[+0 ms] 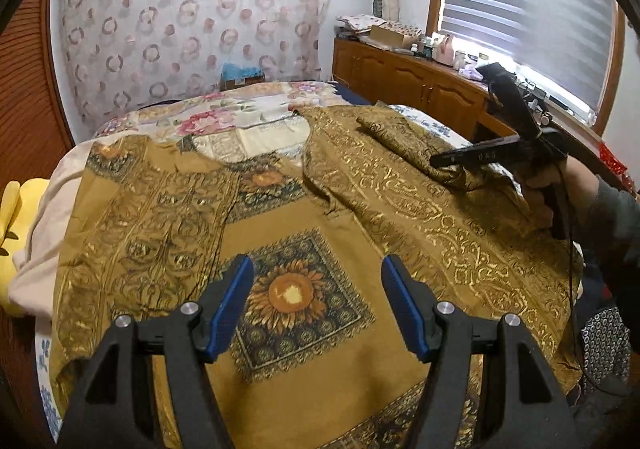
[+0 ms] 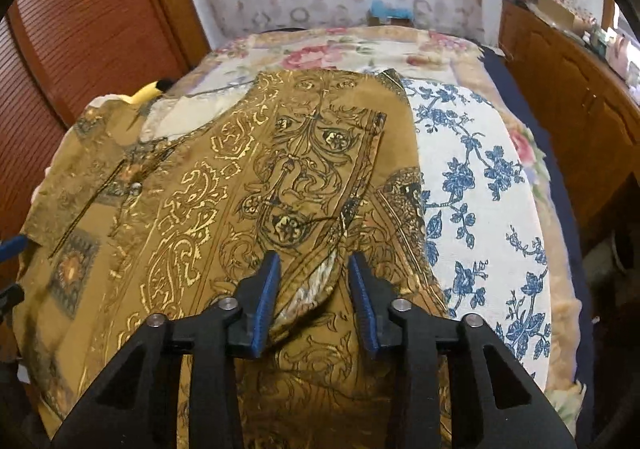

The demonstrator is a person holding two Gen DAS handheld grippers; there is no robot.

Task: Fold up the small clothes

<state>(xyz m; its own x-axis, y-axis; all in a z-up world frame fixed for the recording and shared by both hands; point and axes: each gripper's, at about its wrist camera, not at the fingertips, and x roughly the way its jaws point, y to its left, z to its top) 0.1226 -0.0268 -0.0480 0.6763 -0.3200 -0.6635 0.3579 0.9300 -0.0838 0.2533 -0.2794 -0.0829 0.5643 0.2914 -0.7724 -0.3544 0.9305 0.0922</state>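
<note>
A mustard-gold patterned shirt (image 1: pixel 304 233) with a sunflower square lies spread on the bed; its right side is folded inward over the body. My left gripper (image 1: pixel 316 269) is open and empty, hovering just above the sunflower panel. In the right wrist view the shirt (image 2: pixel 224 185) fills the middle, with the sleeve (image 2: pixel 320 165) lying on top. My right gripper (image 2: pixel 314 269) is open, its blue pads (image 2: pixel 266 301) either side of a raised fold of sleeve cloth without pinching it. The right gripper also shows in the left wrist view (image 1: pixel 452 161), over the folded sleeve.
The bed carries a floral quilt (image 1: pixel 224 117) and a blue-flowered white cloth (image 2: pixel 480 185). A yellow plush (image 1: pixel 10 233) lies at the bed's left edge. A wooden cabinet (image 1: pixel 400 77) with clutter stands at the right under a window. A wooden door (image 2: pixel 80 29) stands at the left.
</note>
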